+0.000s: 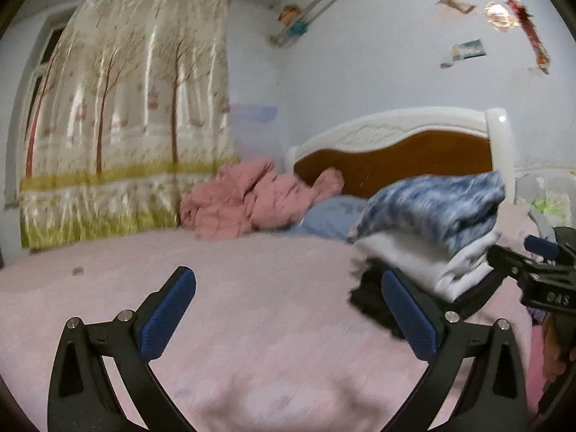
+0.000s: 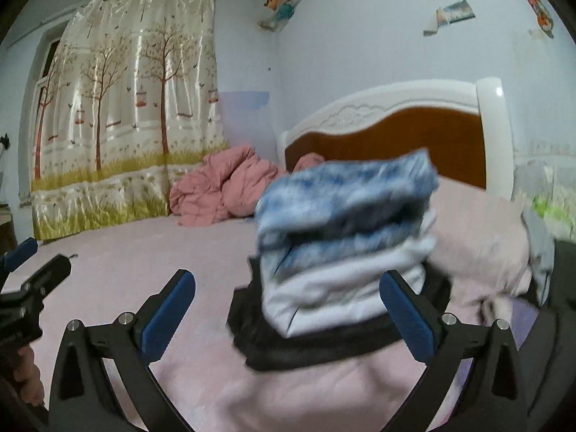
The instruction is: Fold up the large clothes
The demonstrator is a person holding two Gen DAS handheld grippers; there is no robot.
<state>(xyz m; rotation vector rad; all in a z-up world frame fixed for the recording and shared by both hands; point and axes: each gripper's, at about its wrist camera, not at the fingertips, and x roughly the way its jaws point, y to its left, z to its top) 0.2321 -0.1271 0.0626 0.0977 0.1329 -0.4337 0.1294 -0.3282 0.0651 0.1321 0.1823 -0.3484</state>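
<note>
Both pairs of jaws stand wide with nothing between them. The left gripper hangs over bare pink sheet; its right pad sits in front of the near edge of the stack, though blur hides whether they touch. The right gripper faces that stack head on, and the pile lies beyond the pads, not between them, so it is not gripped.

The stack is on the bed toward the headboard side: a blue mottled piece on top, a white piece under it, and a black piece at the bottom spreading a little wider than the rest. All three look folded into flat layers with edges roughly lined up, so I judge that part of the task done.

What is left is less plain. A pink quilt lies bunched near the curtain at the far side of the bed, unfolded, but it may be bedding and not part of the job. At the right edge of the right wrist view, a loose pale pink cloth and something grey lie heaped beside the stack; these look like the likeliest garments still to fold, though blur keeps me from saying what they are

With both grippers empty, I judge the work to be between garments
</note>
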